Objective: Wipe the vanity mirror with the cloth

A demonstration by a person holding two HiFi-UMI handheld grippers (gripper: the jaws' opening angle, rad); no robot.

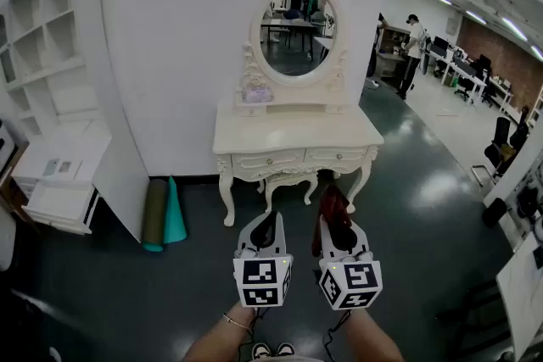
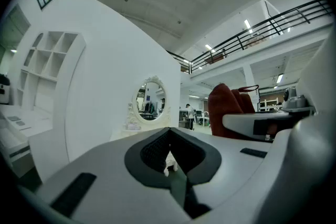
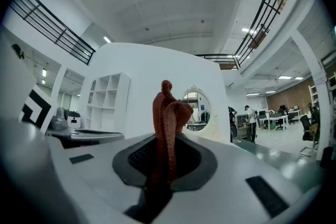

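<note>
An oval vanity mirror (image 1: 297, 30) in an ornate cream frame stands on a cream dressing table (image 1: 296, 136) against the white wall. It also shows small and far in the left gripper view as the mirror (image 2: 150, 100) and in the right gripper view as the mirror (image 3: 195, 110). My right gripper (image 1: 333, 217) is shut on a dark red cloth (image 1: 333, 211), which sticks up between its jaws as the cloth (image 3: 168, 134). My left gripper (image 1: 268, 225) is shut and holds nothing. Both grippers hang side by side well short of the table.
A white shelf unit (image 1: 53, 64) and low cabinet (image 1: 61, 182) stand at the left. Two rolled mats (image 1: 163, 214) lean at the wall's foot. People (image 1: 413, 40), desks and chairs (image 1: 501, 140) fill the open office at the right. Dark floor lies between me and the table.
</note>
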